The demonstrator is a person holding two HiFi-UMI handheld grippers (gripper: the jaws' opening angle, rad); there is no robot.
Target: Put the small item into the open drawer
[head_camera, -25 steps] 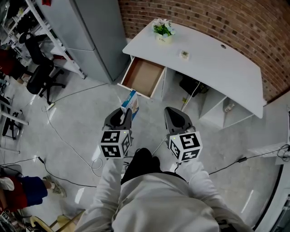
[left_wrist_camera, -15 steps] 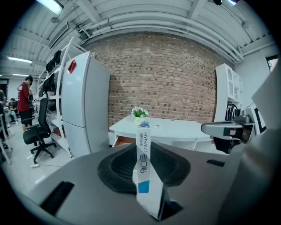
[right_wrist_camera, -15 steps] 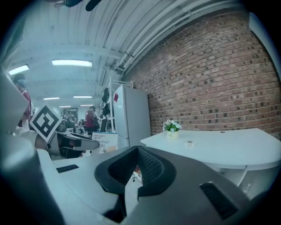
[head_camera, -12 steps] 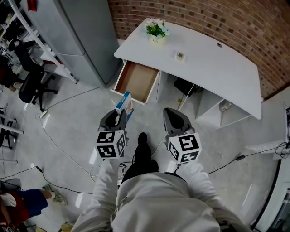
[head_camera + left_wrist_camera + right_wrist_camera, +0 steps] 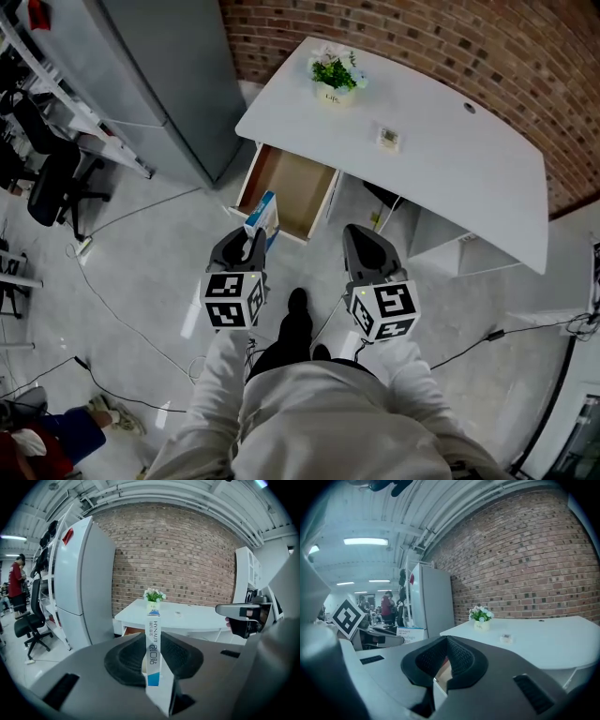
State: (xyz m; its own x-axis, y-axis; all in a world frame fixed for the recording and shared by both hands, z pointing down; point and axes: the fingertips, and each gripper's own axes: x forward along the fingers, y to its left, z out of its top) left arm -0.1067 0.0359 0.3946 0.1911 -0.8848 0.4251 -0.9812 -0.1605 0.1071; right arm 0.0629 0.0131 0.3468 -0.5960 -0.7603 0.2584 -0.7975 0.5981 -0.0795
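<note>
- Pale grey polished floor [image 5: 141, 272] in the head view, red brick wall [image 5: 394, 37] behind a curved white desk [image 5: 469, 178]; under the desk's left end, a pulled-out wood-lined drawer [image 5: 291, 183], apparently bare inside.
- Same view: left gripper [image 5: 253, 240] carrying a slim white-and-blue cardboard box [image 5: 263, 217] upright, just beside the drawer's near left corner, not yet plainly over the cavity; right gripper [image 5: 361, 234] alongside, apart from the box.
- Left gripper view: jaws clamped on the box's two flat faces, narrow edge toward the camera, drawer showing beyond.
- Right gripper view: jaws pressed together at the tips, nothing between.
- Best bet: bring the box fully past the front panel, lower it inside, tip it flat, then release.
</note>
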